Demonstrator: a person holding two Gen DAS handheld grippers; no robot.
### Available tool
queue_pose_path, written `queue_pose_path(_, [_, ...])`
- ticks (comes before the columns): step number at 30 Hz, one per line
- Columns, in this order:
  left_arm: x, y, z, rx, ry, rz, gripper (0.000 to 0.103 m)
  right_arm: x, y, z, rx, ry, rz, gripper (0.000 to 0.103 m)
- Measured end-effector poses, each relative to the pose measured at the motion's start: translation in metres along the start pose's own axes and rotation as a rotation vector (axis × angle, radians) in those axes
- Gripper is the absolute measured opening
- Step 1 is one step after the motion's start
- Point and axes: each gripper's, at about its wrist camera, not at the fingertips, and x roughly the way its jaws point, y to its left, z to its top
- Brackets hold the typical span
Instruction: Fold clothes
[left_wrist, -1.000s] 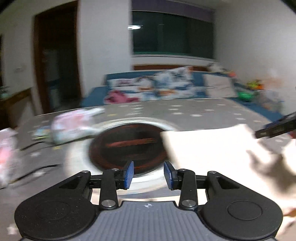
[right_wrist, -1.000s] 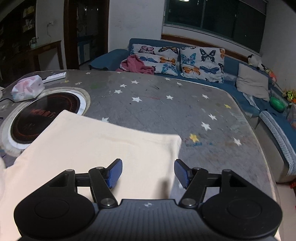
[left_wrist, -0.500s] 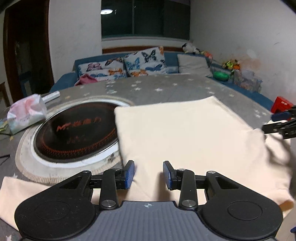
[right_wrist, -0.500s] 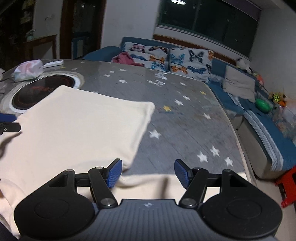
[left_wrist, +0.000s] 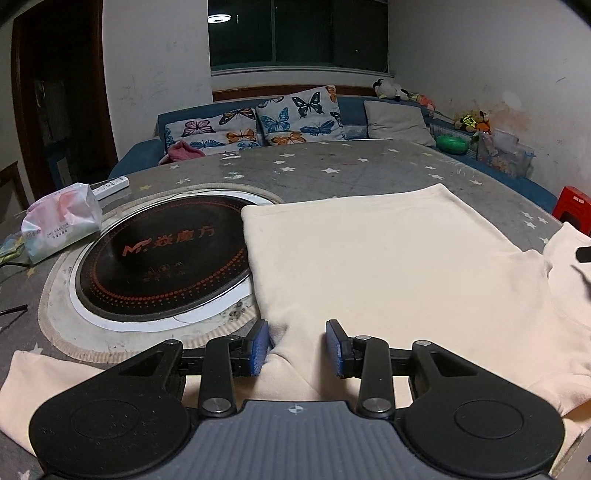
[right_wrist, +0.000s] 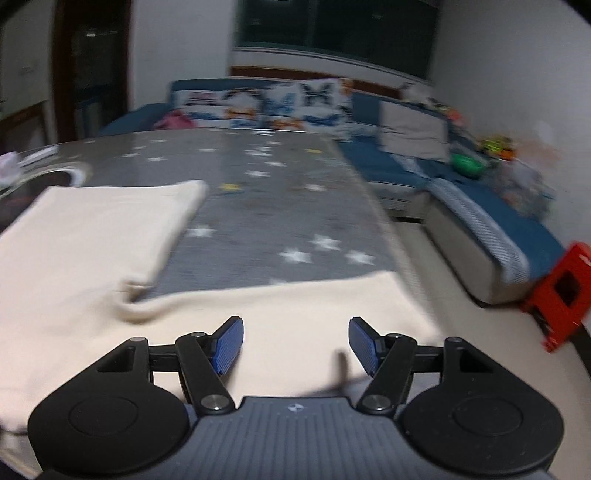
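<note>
A cream shirt (left_wrist: 388, 266) lies spread flat on the grey star-patterned table (left_wrist: 332, 166), its left edge overlapping the round cooktop. My left gripper (left_wrist: 297, 347) is open, low over the shirt near its left armpit, with cloth bunched between the blue pads. One sleeve trails off to the lower left. In the blurred right wrist view my right gripper (right_wrist: 295, 343) is open above the shirt's right sleeve (right_wrist: 295, 306), near the table's right edge. The shirt's body (right_wrist: 92, 236) lies to its left. A dark tip of the right gripper shows at the right edge of the left wrist view.
A round black induction cooktop (left_wrist: 162, 258) is set into the table at left. A tissue pack (left_wrist: 59, 225) and a white remote (left_wrist: 110, 184) lie behind it. Beyond the table are a blue sofa (left_wrist: 295, 122) with butterfly cushions and a red stool (right_wrist: 557, 295) on the floor at right.
Both grippers pulled back toward the near side of the shirt. The left one came down onto the left armpit; the right one swung right, over the right sleeve.
</note>
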Motion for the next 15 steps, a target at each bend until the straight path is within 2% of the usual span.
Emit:
queue_pose_path(5, [-0.003,-0.005,0.002,0.017,-0.001,0.017,0.037,0.008,-0.038,-0.004,0.103,0.01,-0.091,0.052])
queue_pose_path(10, [-0.012,-0.017,0.008,0.041,-0.023,0.0,0.037,0.019,-0.056,-0.008,0.19,0.014,-0.081,0.041])
queue_pose_path(11, [-0.014,-0.021,0.01,0.048,-0.026,-0.01,0.038,0.019,-0.057,-0.009,0.2,0.009,-0.08,0.035])
queue_pose_path(13, [-0.018,-0.03,0.012,0.066,-0.036,-0.031,0.038,0.018,-0.058,-0.01,0.209,0.001,-0.083,0.033])
queue_pose_path(15, [-0.021,-0.041,0.014,0.087,-0.044,-0.054,0.038,0.017,-0.059,-0.011,0.218,-0.007,-0.088,0.021])
